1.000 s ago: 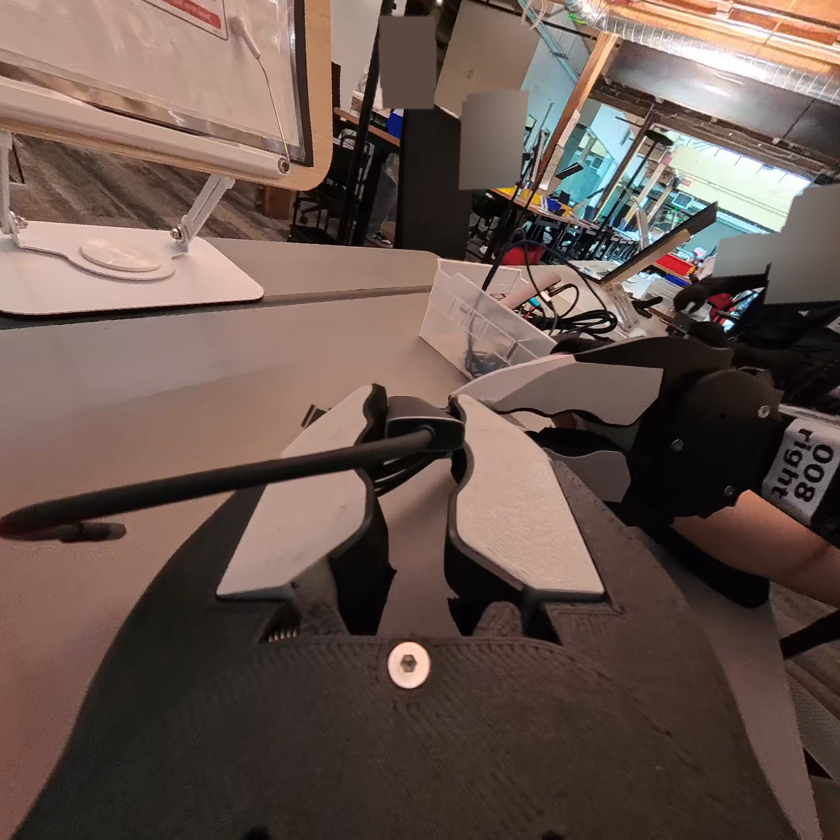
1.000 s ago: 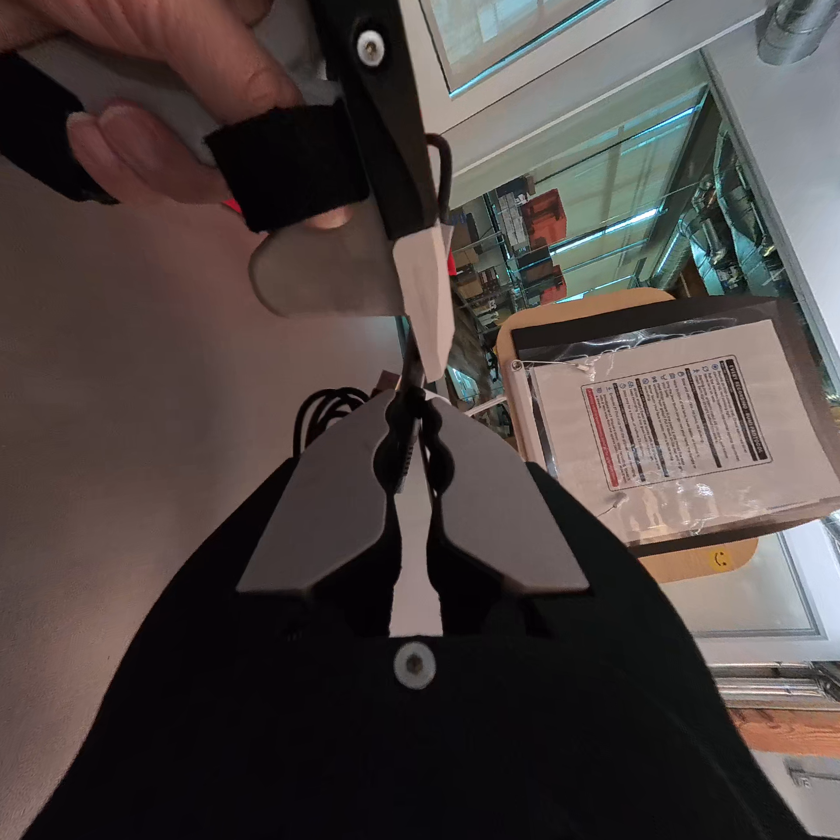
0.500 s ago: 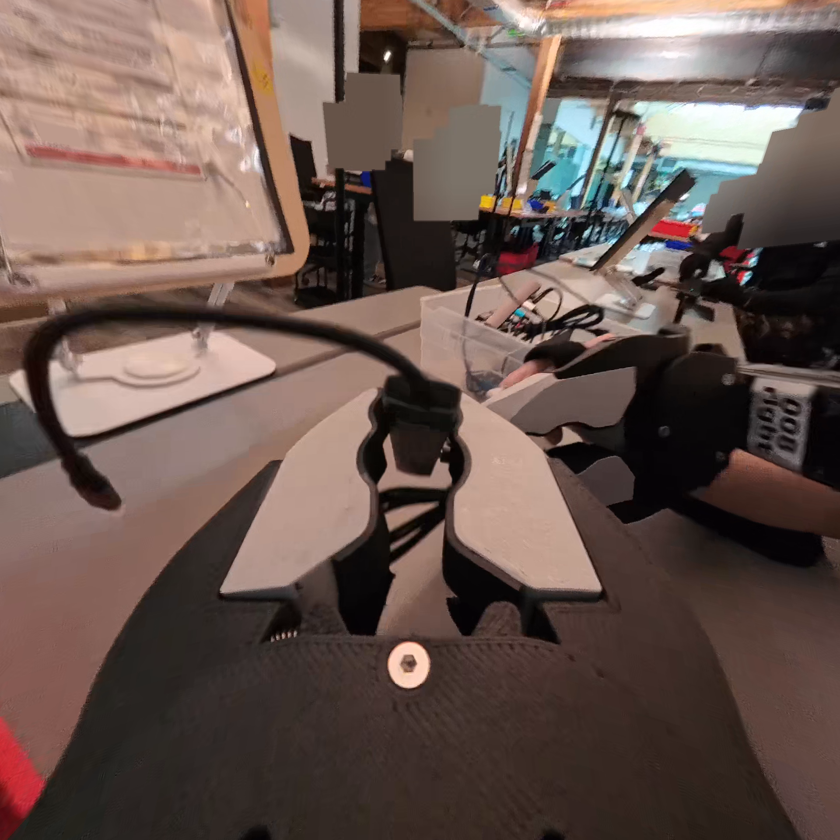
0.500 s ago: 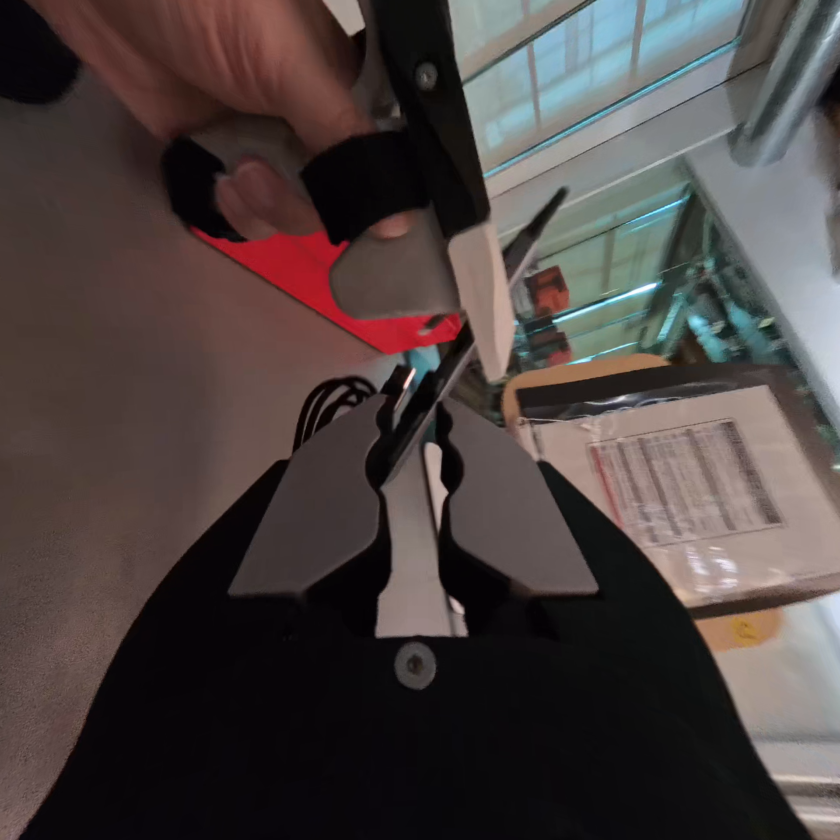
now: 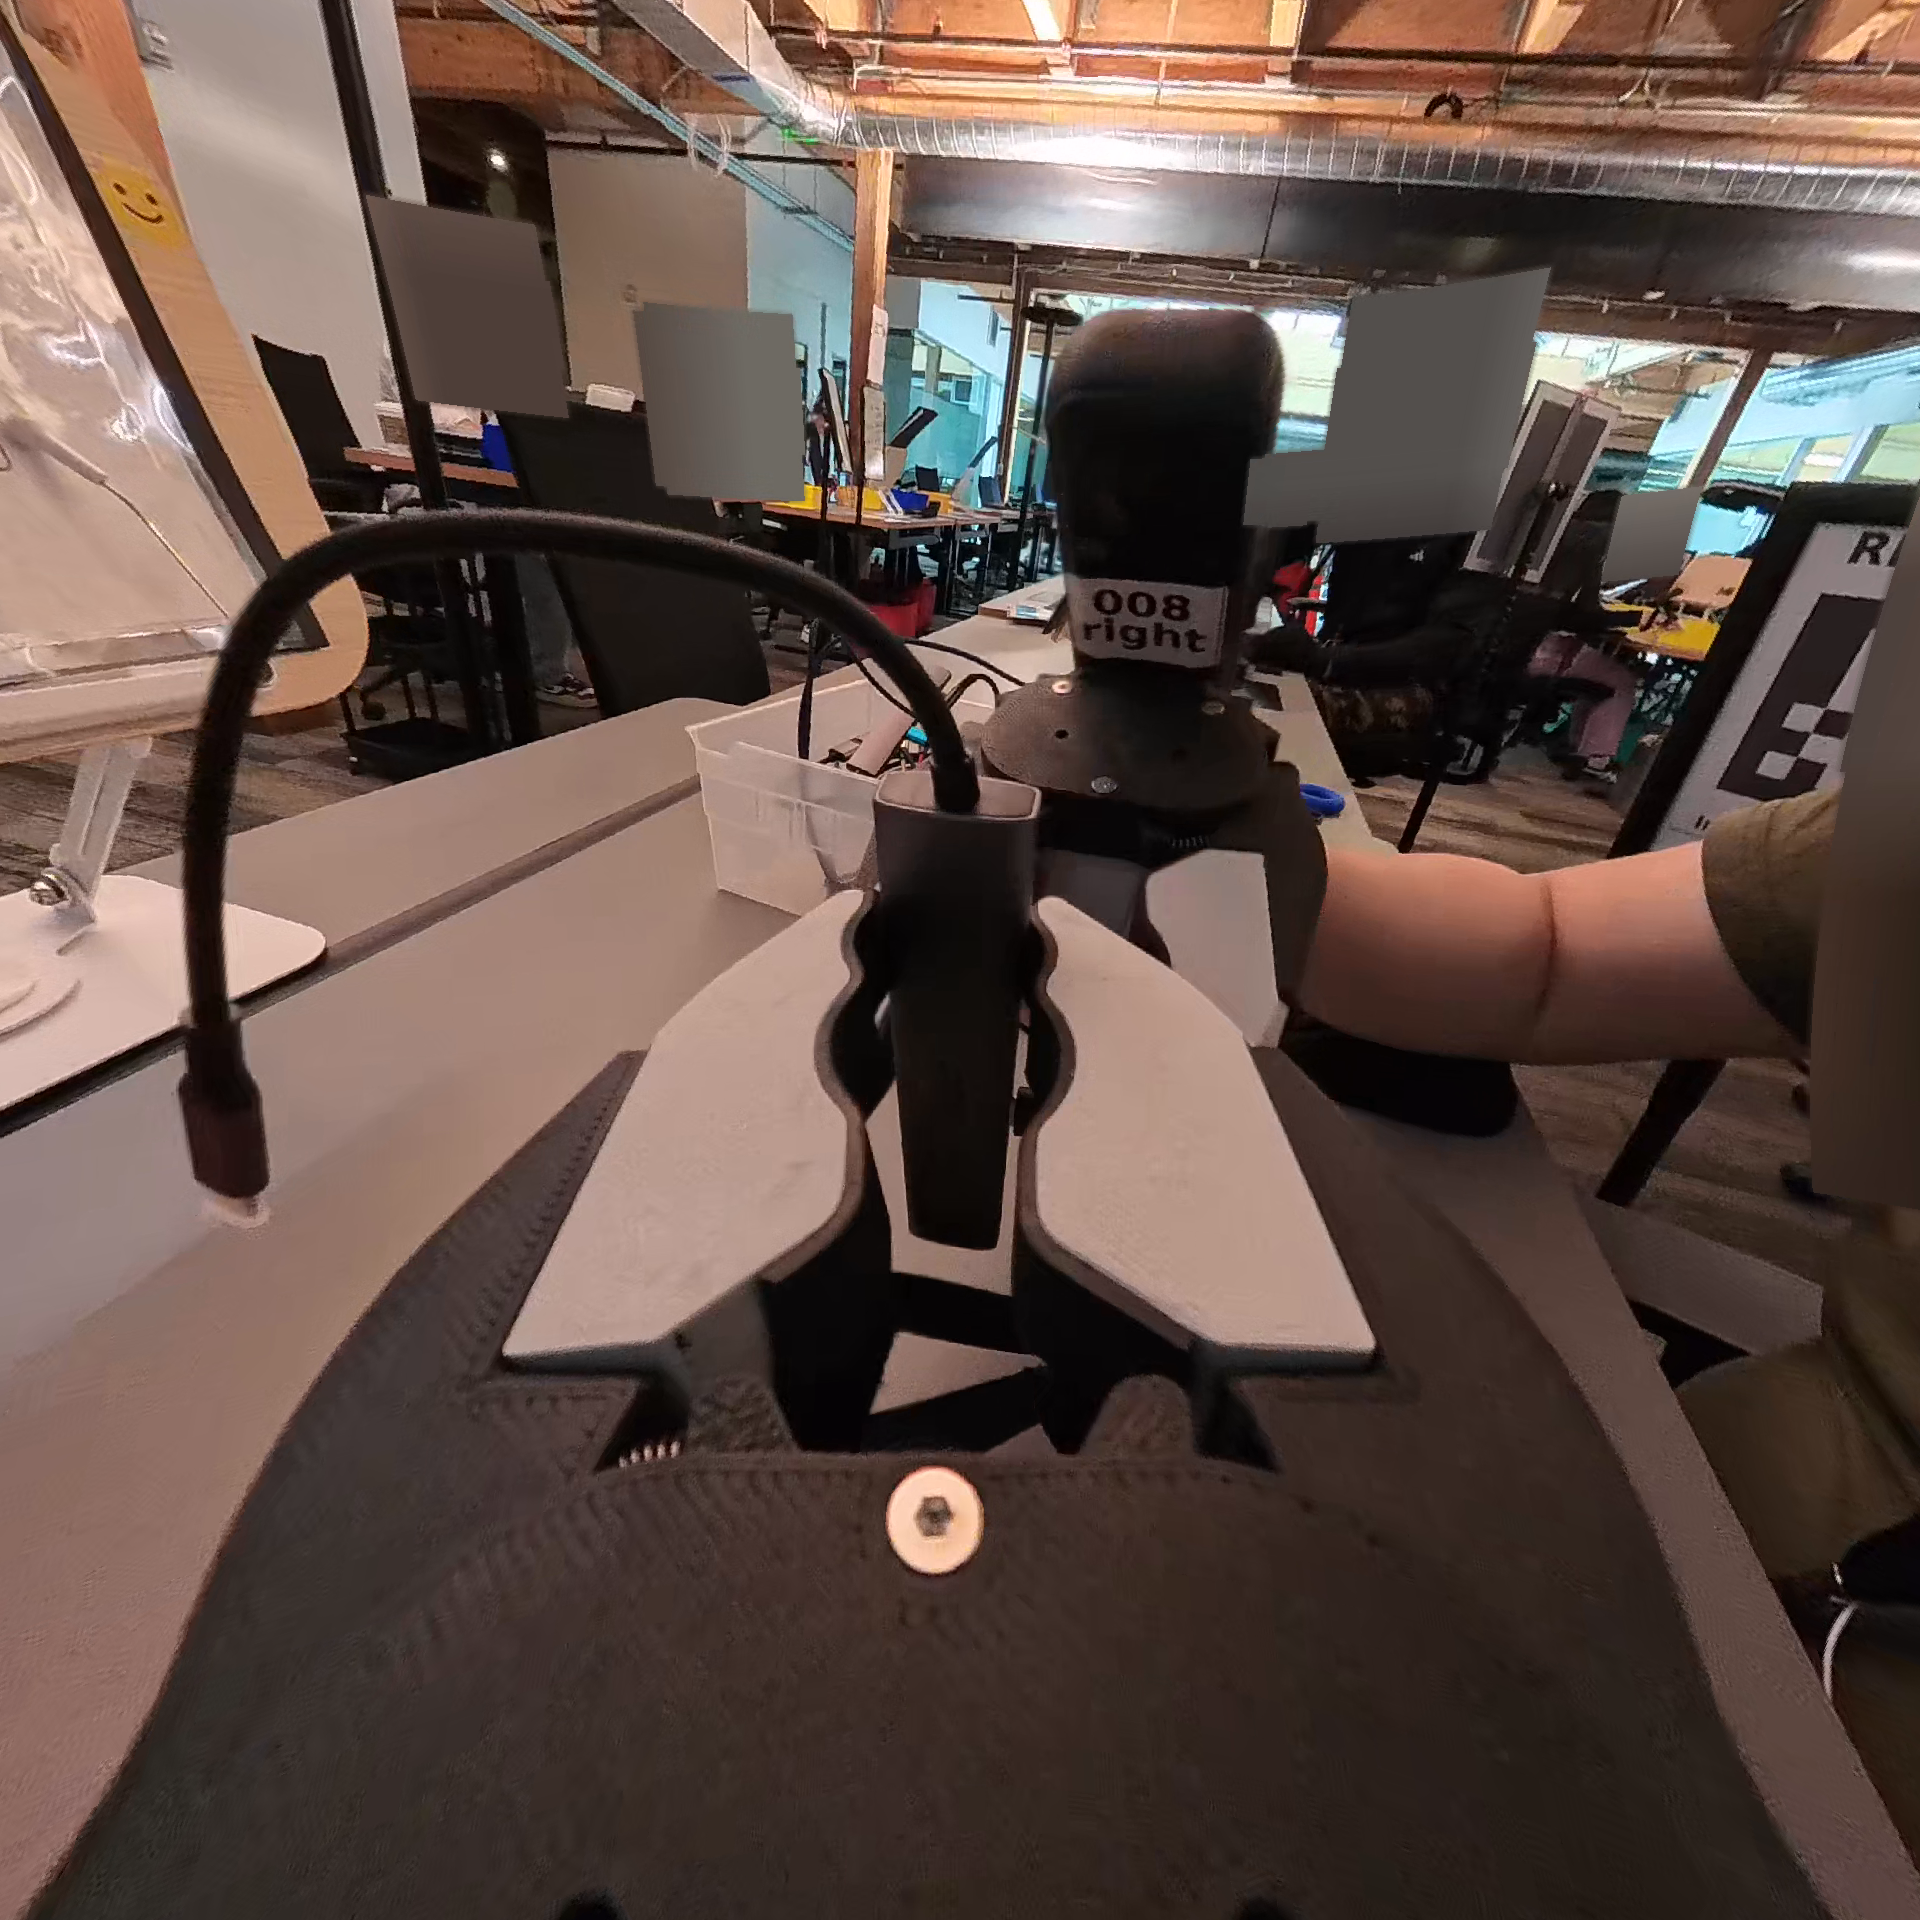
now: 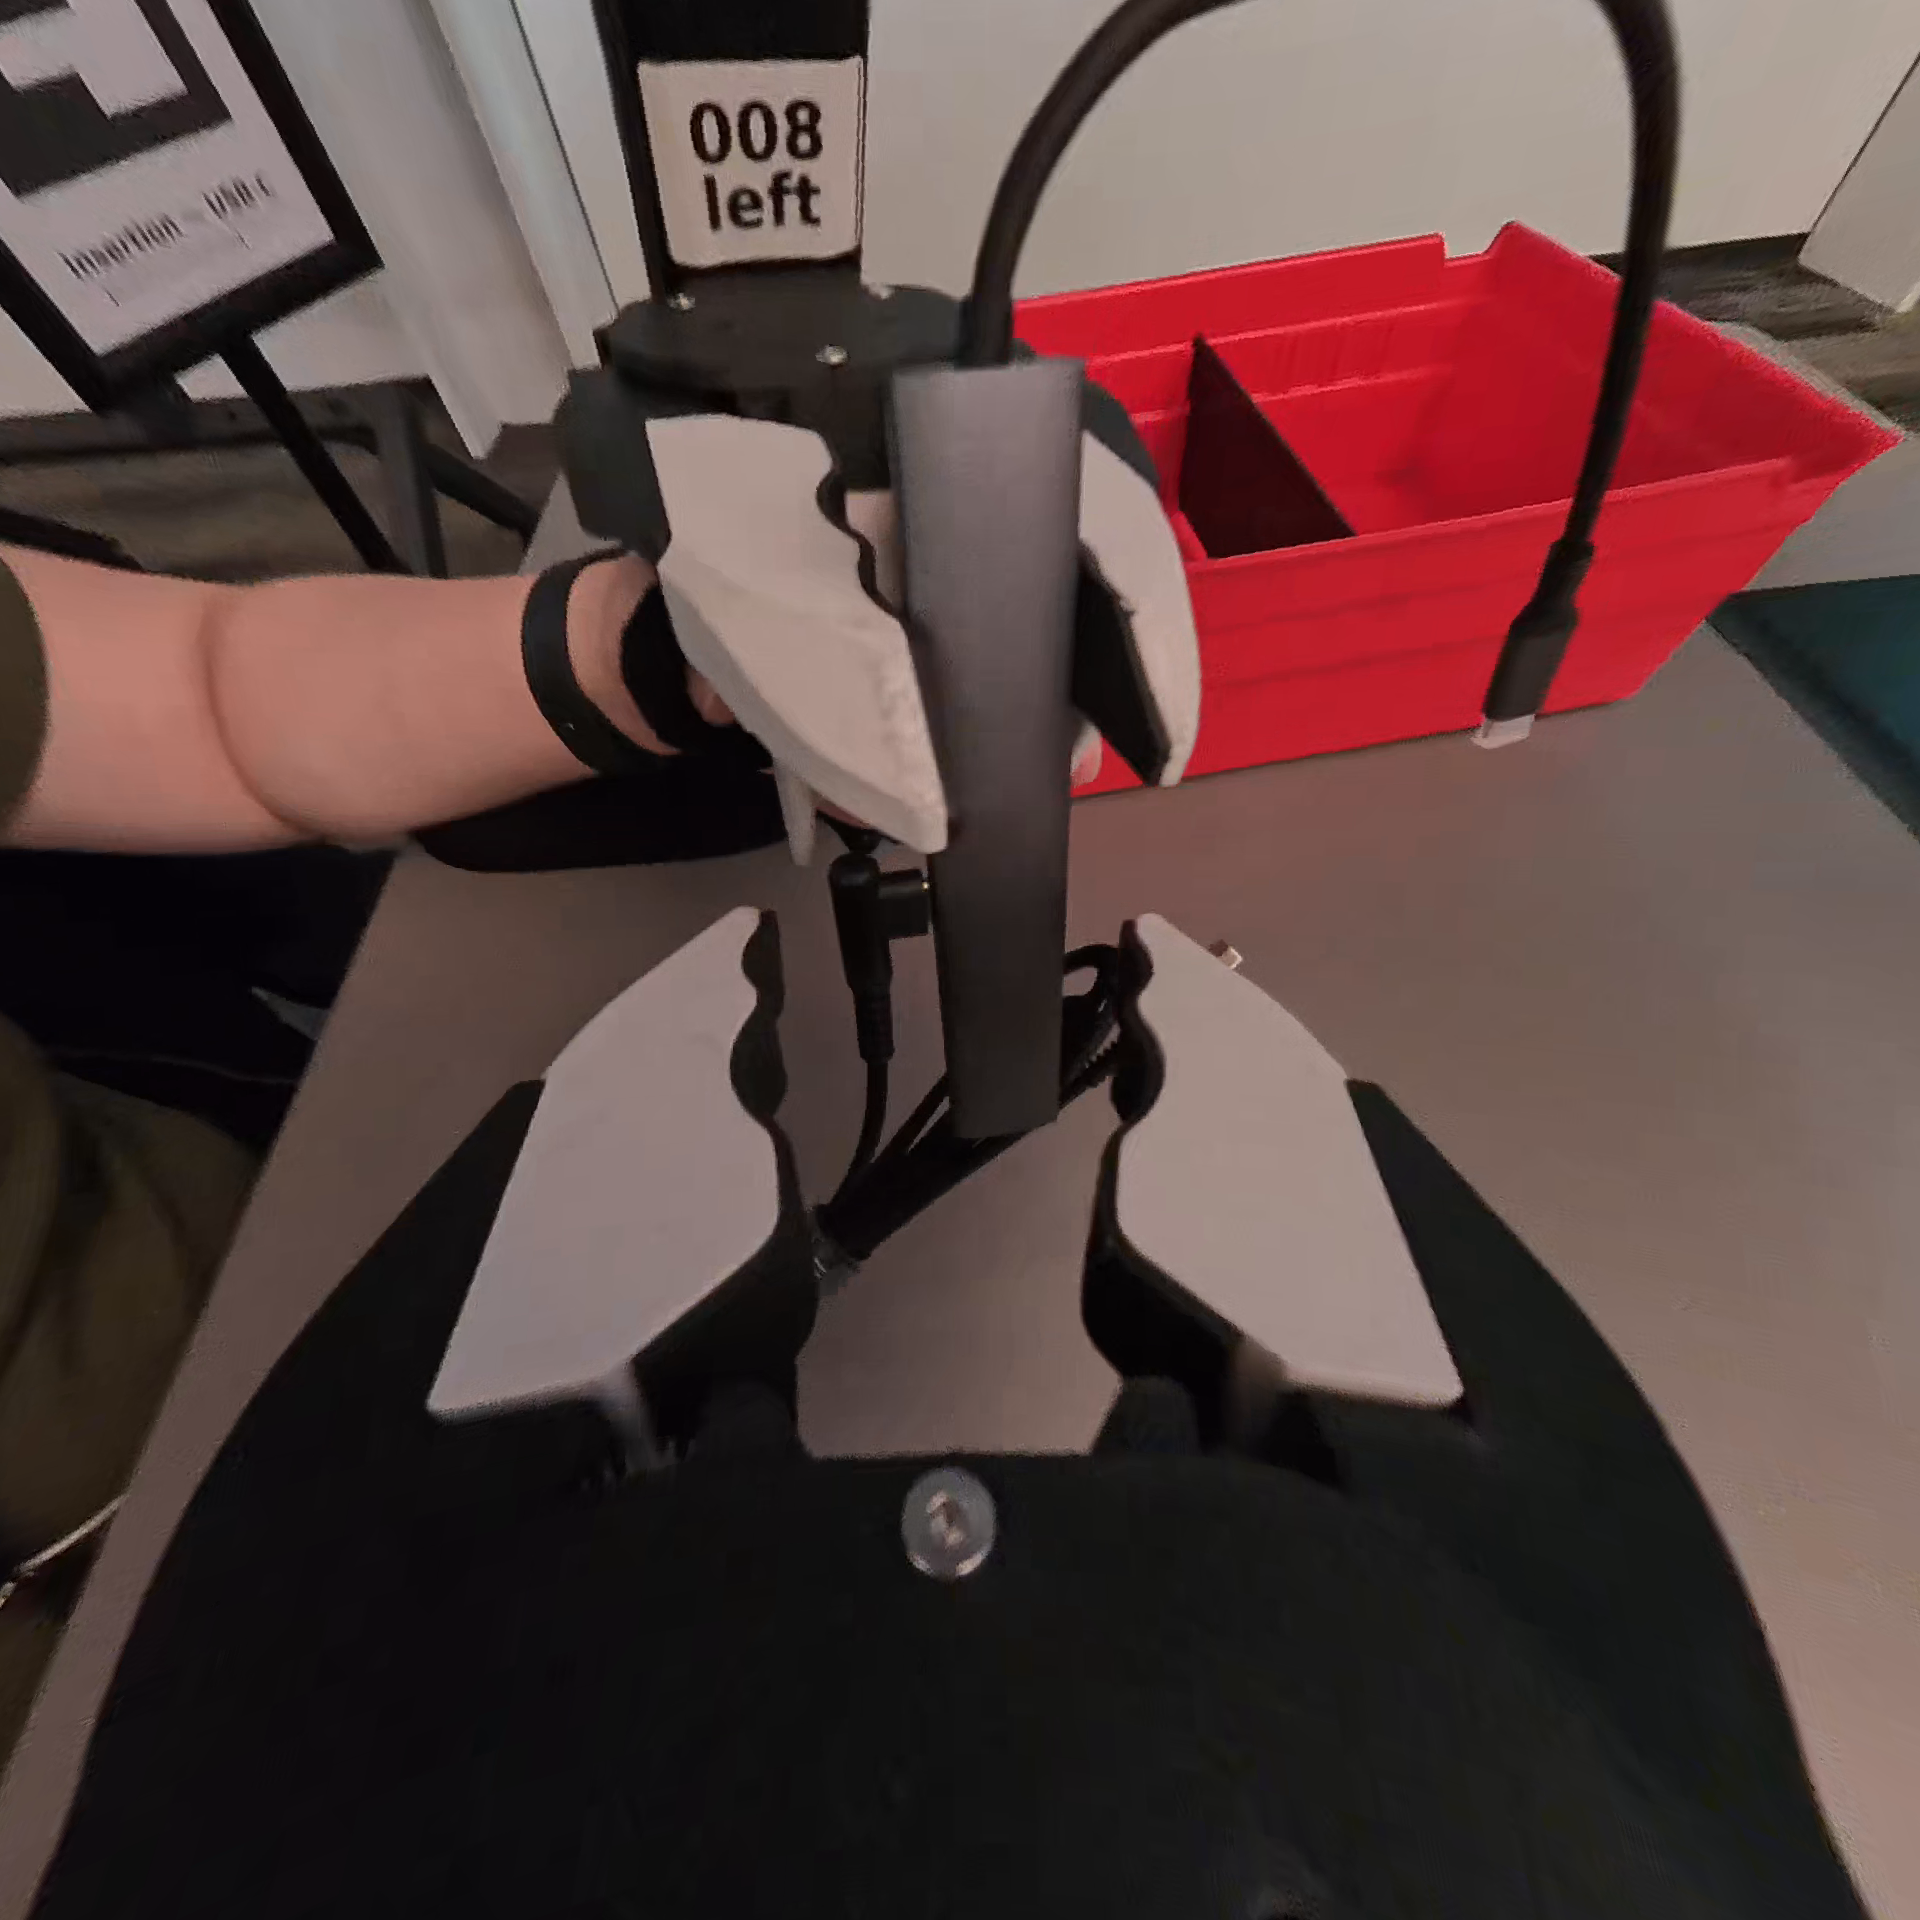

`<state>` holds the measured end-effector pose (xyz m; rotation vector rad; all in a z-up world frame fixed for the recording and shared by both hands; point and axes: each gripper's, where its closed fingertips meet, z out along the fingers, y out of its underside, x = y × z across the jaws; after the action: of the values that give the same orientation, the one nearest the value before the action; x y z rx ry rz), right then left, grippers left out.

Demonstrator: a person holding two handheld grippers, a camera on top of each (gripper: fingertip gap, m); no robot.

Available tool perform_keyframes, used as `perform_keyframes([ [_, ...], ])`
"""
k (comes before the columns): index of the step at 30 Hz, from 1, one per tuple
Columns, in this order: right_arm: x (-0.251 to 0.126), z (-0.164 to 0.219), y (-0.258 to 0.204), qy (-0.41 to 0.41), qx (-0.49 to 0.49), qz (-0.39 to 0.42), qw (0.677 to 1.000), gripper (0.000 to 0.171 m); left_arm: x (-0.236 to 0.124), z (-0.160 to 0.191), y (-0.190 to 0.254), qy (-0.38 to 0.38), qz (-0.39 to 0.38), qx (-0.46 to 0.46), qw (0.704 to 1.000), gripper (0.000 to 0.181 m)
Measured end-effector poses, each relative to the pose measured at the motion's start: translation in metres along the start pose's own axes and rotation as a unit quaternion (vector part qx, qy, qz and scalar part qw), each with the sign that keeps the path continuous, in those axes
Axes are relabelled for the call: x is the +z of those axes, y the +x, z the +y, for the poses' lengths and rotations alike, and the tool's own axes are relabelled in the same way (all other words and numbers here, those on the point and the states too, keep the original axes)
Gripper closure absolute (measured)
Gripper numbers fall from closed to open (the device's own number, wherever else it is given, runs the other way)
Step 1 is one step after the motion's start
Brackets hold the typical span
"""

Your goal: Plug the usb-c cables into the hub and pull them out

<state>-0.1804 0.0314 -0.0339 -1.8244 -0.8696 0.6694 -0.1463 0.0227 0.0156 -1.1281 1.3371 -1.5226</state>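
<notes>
Hub (image 6: 992, 727) upright between left claw (image 5: 948, 914) fingers, bin (image 6: 1455, 540) behind, right claw (image 6: 951, 935) facing it

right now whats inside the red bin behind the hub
The red bin shows a dark divider across it and bare red floor to its right. The hub and the left gripper holding it cover the bin's left part, so anything there is hidden.

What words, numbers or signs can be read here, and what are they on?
I don't quote writing, so here is what bears it:
White tag on the black handle, left wrist view: short print, legible.
White tag on the black handle, right wrist view: short print, legible.
Framed sign with a black-and-white pattern: small print, blurred.
Yellow sticker on the wooden board: a smiley, no words.
Sleeved sheet: glare, unreadable.
</notes>
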Motion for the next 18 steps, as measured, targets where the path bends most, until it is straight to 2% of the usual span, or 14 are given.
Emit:
perform_keyframes([
  [5,0.0,-0.003,-0.002,0.02,0.04,-0.026,0.999,0.129,0.002,0.003,0.003,-0.001,0.012,-0.005,1.0,0.158],
  [9,0.0,-0.002,-0.003,0.026,0.077,-0.052,0.995,0.129,0.003,0.005,0.003,-0.009,0.01,0.002,1.0,0.158],
  [15,0.0,-0.002,-0.003,0.005,0.04,-0.026,0.999,0.13,0.002,0.004,0.005,0.0,0.025,-0.012,1.0,0.158],
  [18,-0.002,-0.007,-0.013,0.02,0.019,-0.058,0.998,0.131,-0.001,-0.004,0.014,0.017,0.048,-0.009,0.999,0.158],
])
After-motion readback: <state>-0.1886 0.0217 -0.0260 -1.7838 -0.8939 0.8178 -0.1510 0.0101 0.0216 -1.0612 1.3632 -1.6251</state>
